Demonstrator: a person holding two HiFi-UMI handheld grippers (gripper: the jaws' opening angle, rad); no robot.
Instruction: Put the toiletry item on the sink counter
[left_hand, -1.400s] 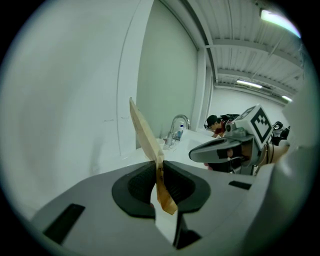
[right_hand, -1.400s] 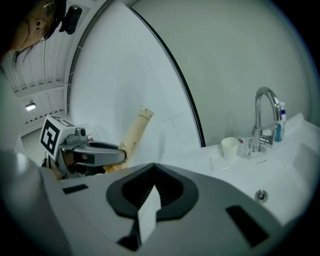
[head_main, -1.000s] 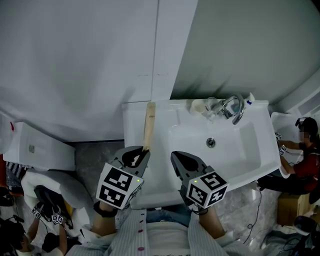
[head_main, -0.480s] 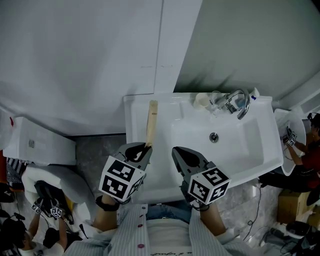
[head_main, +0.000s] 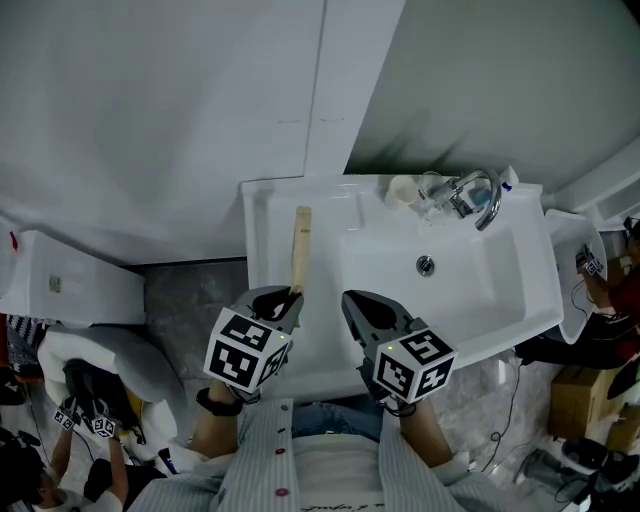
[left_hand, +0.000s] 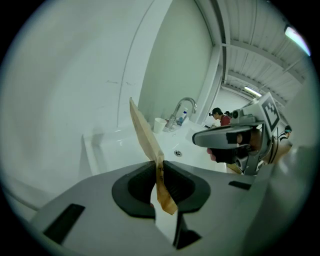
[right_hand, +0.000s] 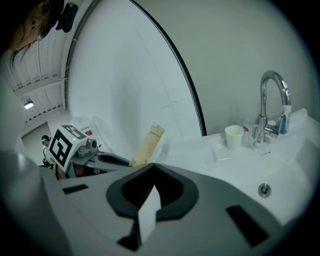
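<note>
Protruding from the left tool (head_main: 287, 299), which is clamped on its near end, the tan sachet (head_main: 298, 248) is pointed lengthwise toward the far wall; the right tool (head_main: 354, 302) is held closed, empty.

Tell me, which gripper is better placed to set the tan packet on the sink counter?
Left. The left gripper clamps the tan packet over the sink counter, at its left ledge; the right gripper is shut and empty.

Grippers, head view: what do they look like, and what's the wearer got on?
Both the left gripper and right gripper are grey shells with dark rounded pads. Each carries a white cube printed with black square markers. The person wears a pale striped buttoned shirt.
</note>
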